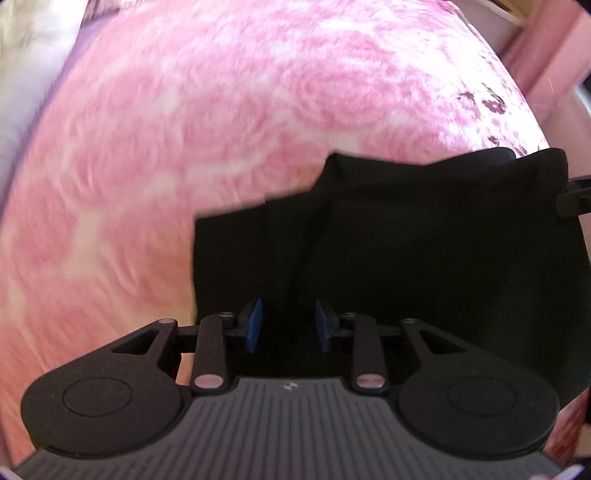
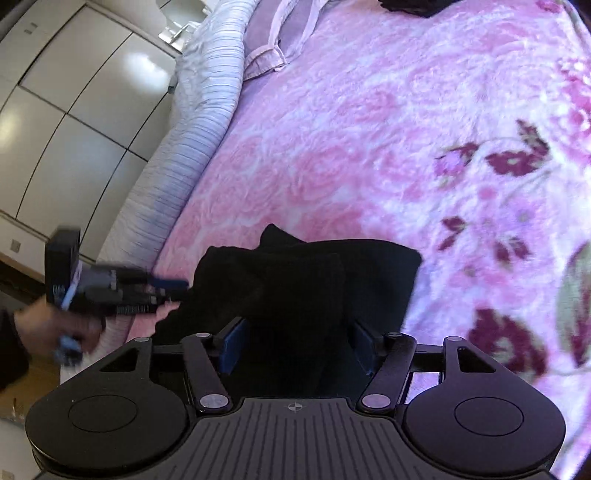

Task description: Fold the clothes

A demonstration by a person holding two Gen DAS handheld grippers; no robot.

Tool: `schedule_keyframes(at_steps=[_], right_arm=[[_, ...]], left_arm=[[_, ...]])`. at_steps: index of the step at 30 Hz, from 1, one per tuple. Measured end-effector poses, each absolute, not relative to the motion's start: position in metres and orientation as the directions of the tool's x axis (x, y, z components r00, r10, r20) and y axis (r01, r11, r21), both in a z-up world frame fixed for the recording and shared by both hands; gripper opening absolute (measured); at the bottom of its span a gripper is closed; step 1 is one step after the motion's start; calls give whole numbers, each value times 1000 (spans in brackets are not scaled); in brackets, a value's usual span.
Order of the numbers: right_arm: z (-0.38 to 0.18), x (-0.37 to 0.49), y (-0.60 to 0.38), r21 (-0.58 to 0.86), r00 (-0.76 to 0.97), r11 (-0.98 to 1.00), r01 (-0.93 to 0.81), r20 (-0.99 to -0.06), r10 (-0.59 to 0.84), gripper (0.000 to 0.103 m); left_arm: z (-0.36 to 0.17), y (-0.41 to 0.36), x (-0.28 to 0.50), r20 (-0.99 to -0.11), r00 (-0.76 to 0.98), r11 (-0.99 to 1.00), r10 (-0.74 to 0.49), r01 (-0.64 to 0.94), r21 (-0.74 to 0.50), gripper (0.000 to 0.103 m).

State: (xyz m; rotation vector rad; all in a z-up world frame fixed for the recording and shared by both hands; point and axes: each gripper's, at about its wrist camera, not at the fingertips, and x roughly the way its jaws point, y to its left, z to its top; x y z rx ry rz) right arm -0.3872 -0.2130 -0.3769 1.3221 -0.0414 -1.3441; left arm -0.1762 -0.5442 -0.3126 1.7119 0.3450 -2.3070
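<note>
A black garment [image 1: 406, 240] lies folded into a thick pile on the pink flowered blanket [image 1: 184, 129]. My left gripper [image 1: 289, 325] points down over the pile's left part; its blue pads [image 1: 255, 325] stand a little apart, and I see no cloth pinched between them. In the right wrist view the same black garment [image 2: 314, 273] lies right in front of my right gripper [image 2: 298, 347], whose jaws stand wide open with the cloth low between them, not pressed. There the left gripper [image 2: 173, 286], held by a hand [image 2: 48, 328], has its tips at the pile's left edge.
A striped white-lilac quilt [image 2: 207, 110] is rolled along the bed's left side. A lilac garment [image 2: 277, 40] lies at the far end, and another dark item [image 2: 410, 5] at the top edge. White wardrobe doors [image 2: 74, 92] stand beyond the bed.
</note>
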Motion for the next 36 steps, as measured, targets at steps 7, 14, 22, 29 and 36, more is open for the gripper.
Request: schedule_keyframes(at_steps=[7,14,22,29,36], right_arm=[[-378,-389,-234,637,336,-339,693,-701,-630,19],[-388,-396,-226,659,351,-356,662,-693,-630,19],[-357,-399,-232,649,328,-308,696,-668,-668,13],[-399,-418,-234,684,315,-417,598,-679,-663,13],[-381,-430,-212,666,274,-433,607,-687,-673,41]], left_arm=[[-319,-549,-186,-929,-369,-935,-15,335,-118,26],[-343,-553,-221,-930,-350,-939,116,266,-218,26],[-297,-570,-200,-862,-507,-915,-12,354,-195,0],[-343,-567,-217,-913,-409,-911,1,375,-169,0],[-341,-571,-206,-906,-423,-883,-25,434,-179,2]])
